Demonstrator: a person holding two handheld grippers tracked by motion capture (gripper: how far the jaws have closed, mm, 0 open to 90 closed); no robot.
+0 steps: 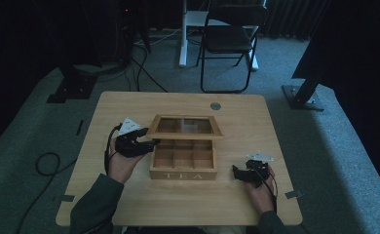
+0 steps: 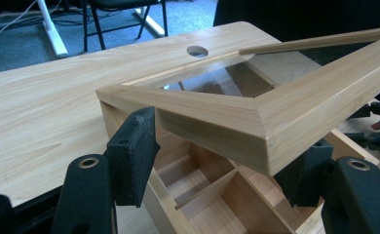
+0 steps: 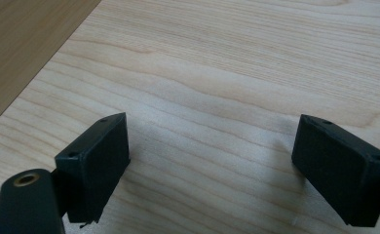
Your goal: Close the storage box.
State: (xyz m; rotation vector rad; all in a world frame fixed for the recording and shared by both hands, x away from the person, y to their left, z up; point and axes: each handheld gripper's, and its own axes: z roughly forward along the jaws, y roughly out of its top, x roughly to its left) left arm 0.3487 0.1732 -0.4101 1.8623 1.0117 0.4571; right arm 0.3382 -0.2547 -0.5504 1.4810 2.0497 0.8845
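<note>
A wooden box (image 1: 183,168) marked TEA stands mid-table, its empty compartments (image 2: 212,190) exposed. Its glass-paned lid (image 1: 185,126) is raised to a partly lifted tilt over the back of the box. My left gripper (image 1: 151,144) is at the box's left side, shut on the lid's front left corner (image 2: 256,131); one pad (image 2: 132,151) presses the lid's edge and the other sits under the frame. My right gripper (image 1: 237,171) rests to the right of the box, open over the bare table (image 3: 227,58) with nothing between its pads (image 3: 98,161).
A round cable hole (image 1: 215,106) sits in the table behind the box. Beyond the table are a black folding chair (image 1: 229,39), a white desk leg (image 1: 183,34), stand bases and cables on the carpet (image 1: 47,163).
</note>
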